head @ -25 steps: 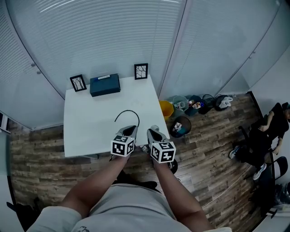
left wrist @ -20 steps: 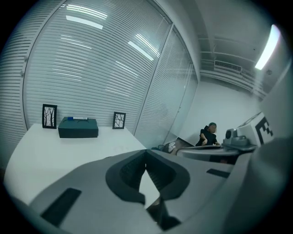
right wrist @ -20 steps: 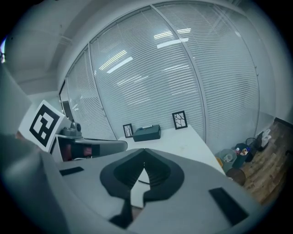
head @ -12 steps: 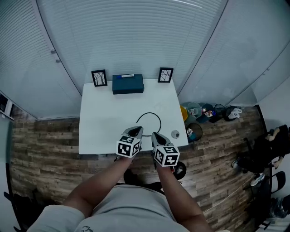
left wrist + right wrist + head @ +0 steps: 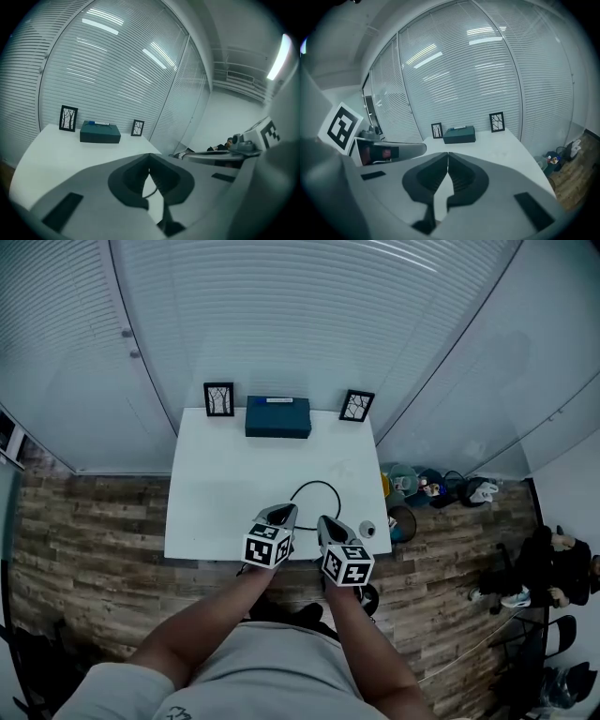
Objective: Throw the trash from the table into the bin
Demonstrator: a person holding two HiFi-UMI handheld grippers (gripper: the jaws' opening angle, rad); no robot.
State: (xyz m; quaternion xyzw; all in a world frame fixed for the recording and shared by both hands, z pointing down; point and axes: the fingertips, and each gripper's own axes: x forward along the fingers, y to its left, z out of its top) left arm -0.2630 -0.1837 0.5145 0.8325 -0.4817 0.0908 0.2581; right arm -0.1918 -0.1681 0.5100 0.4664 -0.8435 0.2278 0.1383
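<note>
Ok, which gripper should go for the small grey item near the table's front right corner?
Right, probably. The right gripper sits beside the small grey item, and the bins stand on the floor off that side. The left gripper is farther, with the right one between. Both are shut and empty.

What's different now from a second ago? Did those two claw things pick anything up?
Nothing was picked up or let go. The person shifted sideways, so the left gripper and right gripper now sit nearer the middle of the white table's near edge, not at its right corner. Both stay shut and empty. The black cable, small grey item and blue box lie as before.
</note>
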